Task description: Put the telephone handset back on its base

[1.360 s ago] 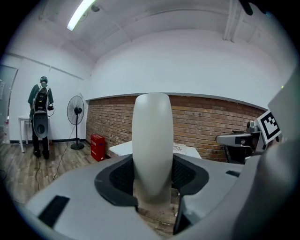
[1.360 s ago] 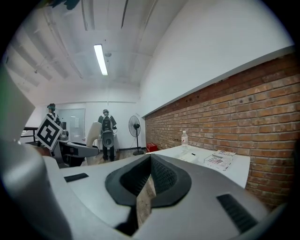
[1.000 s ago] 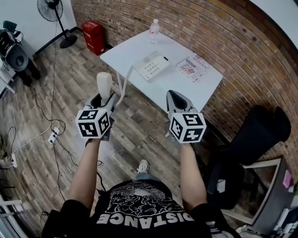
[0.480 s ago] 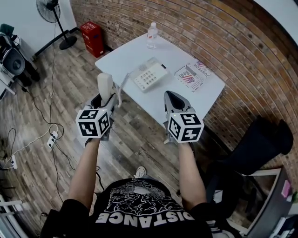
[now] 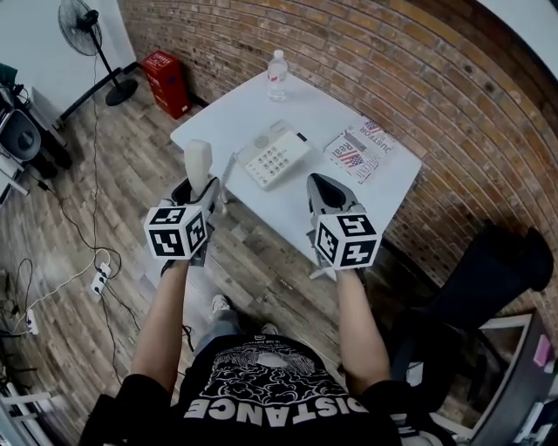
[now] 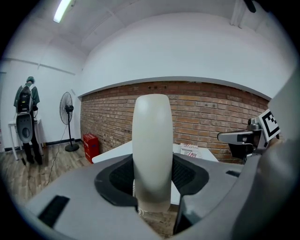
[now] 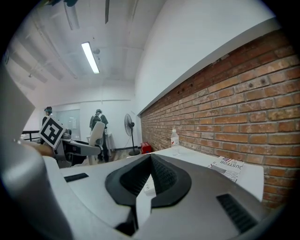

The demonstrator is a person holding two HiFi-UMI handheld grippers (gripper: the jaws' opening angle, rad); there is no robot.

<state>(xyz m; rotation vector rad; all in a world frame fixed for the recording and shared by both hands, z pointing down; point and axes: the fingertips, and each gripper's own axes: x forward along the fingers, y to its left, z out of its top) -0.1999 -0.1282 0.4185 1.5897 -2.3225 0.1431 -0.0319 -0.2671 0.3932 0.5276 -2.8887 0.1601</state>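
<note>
A cream telephone handset stands upright in my left gripper, which is shut on it just short of the white table's near-left edge. A coiled cord runs from the handset to the cream telephone base, which lies on the table with its keypad up. My right gripper hovers at the table's near edge, right of the base, shut with nothing in it. In the right gripper view the base is mostly hidden behind the jaws.
A water bottle stands at the table's far corner. A newspaper lies on its right side against the brick wall. A red box, a fan, floor cables and a black chair surround the table.
Both grippers have come closer to the table. The left one still carries the handset, and the base now lies nearer between the two grippers.
</note>
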